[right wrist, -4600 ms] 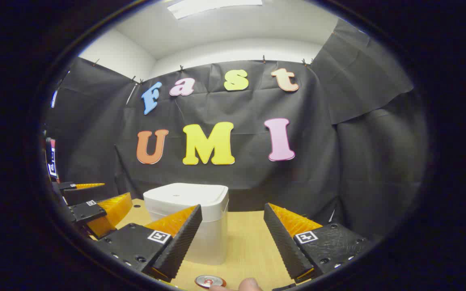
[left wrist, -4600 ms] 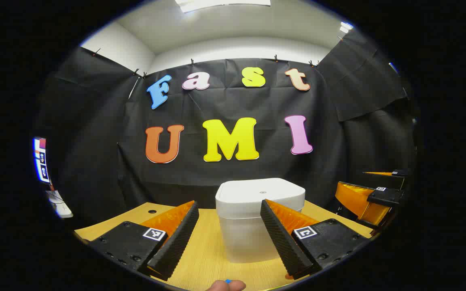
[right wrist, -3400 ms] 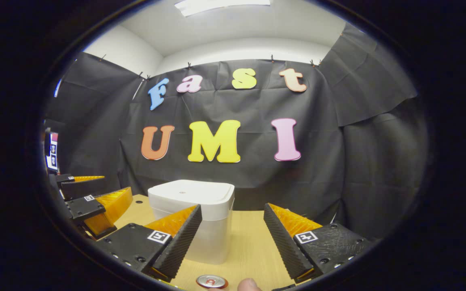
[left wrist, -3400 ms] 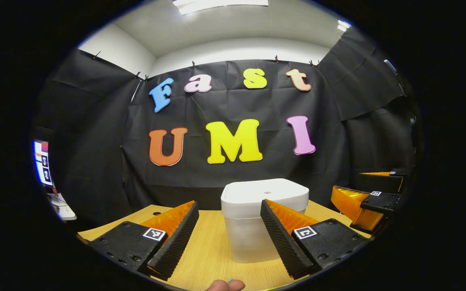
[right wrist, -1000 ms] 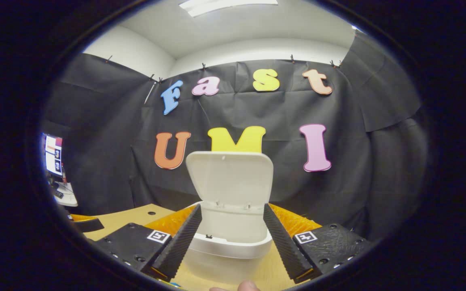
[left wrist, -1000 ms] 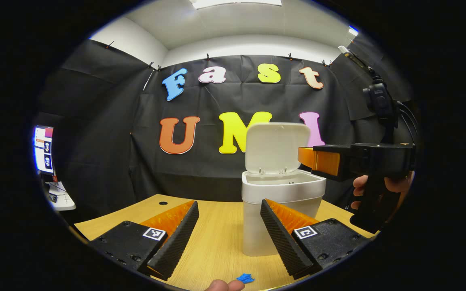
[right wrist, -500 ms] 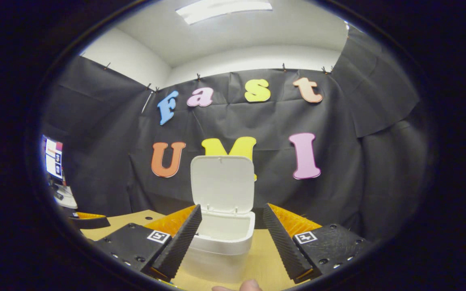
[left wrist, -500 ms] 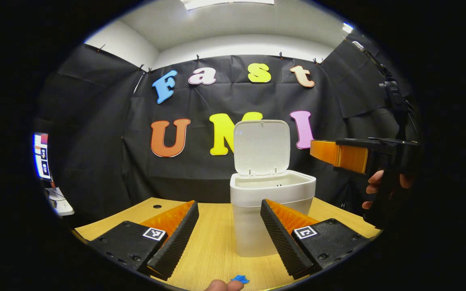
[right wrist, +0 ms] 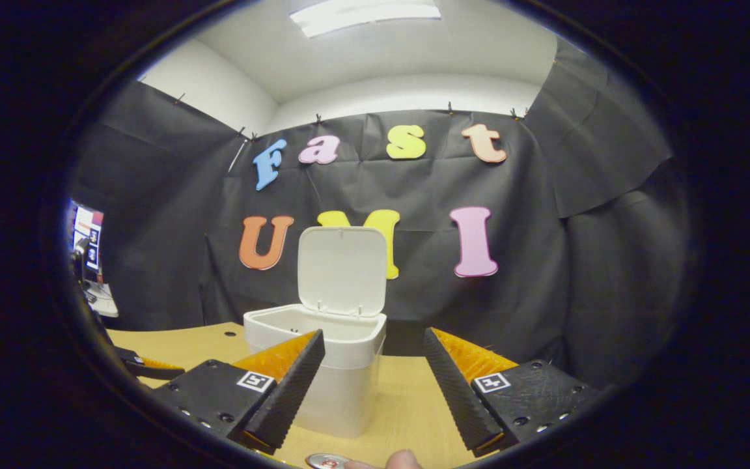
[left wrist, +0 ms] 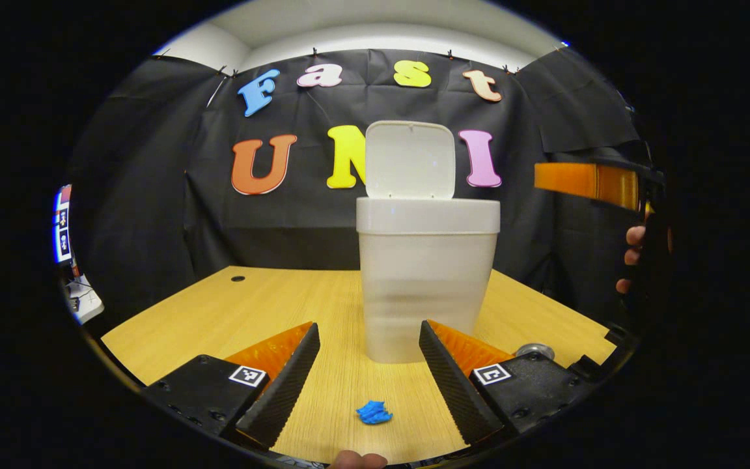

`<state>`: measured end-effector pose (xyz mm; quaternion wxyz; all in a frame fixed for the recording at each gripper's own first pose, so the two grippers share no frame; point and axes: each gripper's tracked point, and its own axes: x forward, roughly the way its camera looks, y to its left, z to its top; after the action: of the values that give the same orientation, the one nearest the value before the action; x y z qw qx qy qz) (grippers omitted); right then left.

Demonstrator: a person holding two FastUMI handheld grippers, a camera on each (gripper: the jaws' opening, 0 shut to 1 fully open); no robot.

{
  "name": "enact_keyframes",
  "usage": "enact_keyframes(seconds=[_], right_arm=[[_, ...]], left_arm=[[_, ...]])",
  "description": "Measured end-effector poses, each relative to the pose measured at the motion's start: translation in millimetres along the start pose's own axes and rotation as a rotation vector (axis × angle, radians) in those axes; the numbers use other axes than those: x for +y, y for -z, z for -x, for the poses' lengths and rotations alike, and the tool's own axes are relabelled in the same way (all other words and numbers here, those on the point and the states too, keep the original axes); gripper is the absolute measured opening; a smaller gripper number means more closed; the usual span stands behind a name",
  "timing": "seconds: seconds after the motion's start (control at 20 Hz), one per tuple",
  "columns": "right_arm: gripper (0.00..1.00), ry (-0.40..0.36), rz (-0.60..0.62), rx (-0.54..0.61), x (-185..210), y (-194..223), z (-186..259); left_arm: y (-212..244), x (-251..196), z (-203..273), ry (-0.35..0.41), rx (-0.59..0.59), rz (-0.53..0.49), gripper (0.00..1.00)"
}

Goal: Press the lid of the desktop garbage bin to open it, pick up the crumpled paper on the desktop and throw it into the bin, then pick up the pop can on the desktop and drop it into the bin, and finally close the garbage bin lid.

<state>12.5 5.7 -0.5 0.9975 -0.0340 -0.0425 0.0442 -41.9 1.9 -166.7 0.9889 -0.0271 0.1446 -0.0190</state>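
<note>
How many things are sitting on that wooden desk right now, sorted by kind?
White bin, lid standing open: 1
Blue crumpled paper: 1
Pop can, only its top in sight: 1
Total: 3
Both claws, left and right, are open and hold nothing.

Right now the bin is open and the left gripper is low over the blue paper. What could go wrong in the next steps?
1. The crumpled paper is small and flat on the table; the left gripper, its fingers wide open, may scrape the wood or miss it.
2. The bin stands just behind the paper; pushing forward could knock it.
3. The upright lid might drop shut if bumped.
</note>
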Motion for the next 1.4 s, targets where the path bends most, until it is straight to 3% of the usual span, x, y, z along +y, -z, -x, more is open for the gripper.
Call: enact_keyframes(seconds=[0.35,0.7,0.8,1.0,1.15,1.4], right_arm=[[0.97,0.031,0.013,0.079,-23.6,51.5,21.9],[0.95,0.043,0.039,0.107,-37.0,80.6,39.4],[0.93,0.038,0.045,0.136,-36.9,95.2,41.4],[0.98,0.012,0.009,0.161,-34.7,108.3,48.9],[0.95,0.006,0.014,0.162,-33.1,113.4,53.1],[0.98,-0.009,-0.033,0.196,-27.3,130.4,64.9]], left_arm=[[79.9,-1.7,-4.3,-0.019,0.153,-0.005,1.0],[119.7,1.5,-20.5,-0.056,0.28,-0.015,0.99],[123.0,3.4,-22.1,-0.06,0.29,0.004,0.92],[135.1,2.7,-19.8,-0.066,0.329,-0.007,0.75],[136.7,1.8,-21.7,-0.056,0.338,0.0,0.69],[131.3,10.2,-19.2,-0.073,0.33,-0.015,0.44]])
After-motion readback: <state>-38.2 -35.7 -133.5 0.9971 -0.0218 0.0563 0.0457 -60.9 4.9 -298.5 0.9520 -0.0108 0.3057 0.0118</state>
